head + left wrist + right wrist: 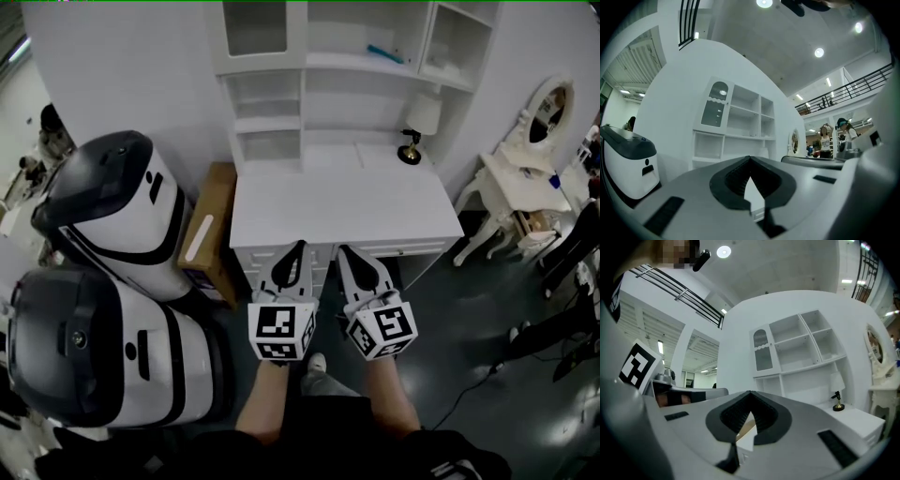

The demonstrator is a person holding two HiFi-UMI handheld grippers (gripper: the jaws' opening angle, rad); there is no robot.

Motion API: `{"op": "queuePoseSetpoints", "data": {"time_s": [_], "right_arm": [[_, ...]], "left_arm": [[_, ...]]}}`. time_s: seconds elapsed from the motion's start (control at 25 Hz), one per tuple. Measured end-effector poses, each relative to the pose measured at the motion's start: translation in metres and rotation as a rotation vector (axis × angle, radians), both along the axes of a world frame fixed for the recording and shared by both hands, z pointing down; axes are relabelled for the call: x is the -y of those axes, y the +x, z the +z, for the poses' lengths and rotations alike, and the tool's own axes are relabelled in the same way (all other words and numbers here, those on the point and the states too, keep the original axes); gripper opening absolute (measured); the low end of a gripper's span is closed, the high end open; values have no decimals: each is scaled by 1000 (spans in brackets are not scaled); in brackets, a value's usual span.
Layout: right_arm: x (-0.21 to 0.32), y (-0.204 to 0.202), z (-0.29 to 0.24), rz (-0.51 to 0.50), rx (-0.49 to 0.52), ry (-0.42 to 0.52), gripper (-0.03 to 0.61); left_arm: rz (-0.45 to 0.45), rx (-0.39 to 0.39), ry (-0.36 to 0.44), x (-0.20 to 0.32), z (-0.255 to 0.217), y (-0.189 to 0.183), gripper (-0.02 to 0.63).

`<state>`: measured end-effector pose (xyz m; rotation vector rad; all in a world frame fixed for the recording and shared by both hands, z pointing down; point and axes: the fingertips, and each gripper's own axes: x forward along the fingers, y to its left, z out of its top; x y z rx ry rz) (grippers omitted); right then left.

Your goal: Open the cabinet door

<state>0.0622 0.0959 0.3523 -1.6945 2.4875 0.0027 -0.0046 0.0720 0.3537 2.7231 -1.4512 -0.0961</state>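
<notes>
The white desk (342, 211) carries a hutch of open shelves, and the cabinet door (255, 28) with a glass pane closes its upper left compartment. That door looks closed in the left gripper view (716, 108) and in the right gripper view (761, 352). My left gripper (298, 246) and right gripper (345, 248) are held side by side in front of the desk's near edge, well short of the hutch. Both point level at it. The left gripper (750, 158) is shut with nothing in it, and so is the right gripper (751, 392).
Two big white-and-black machines (112, 216) (84, 347) stand left of the desk, with a cardboard box (208, 225) between them and it. A small lamp (420, 127) sits at the desk's back right. A white vanity with an oval mirror (544, 117) stands to the right.
</notes>
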Motion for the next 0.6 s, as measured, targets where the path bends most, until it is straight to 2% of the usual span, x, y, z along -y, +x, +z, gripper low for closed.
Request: {"op": "queuePoseSetpoints", "data": {"time_s": [0.24, 0.4, 0.6], "right_arm": [[58, 24, -11, -31, 27, 24, 20], [85, 32, -15, -67, 38, 52, 20], [106, 45, -14, -90, 35, 49, 20]], "left_arm": [[-22, 21, 32, 55, -17, 25, 5], [-49, 24, 67, 84, -30, 32, 5], [-79, 26, 70, 108, -29, 41, 5]]}}
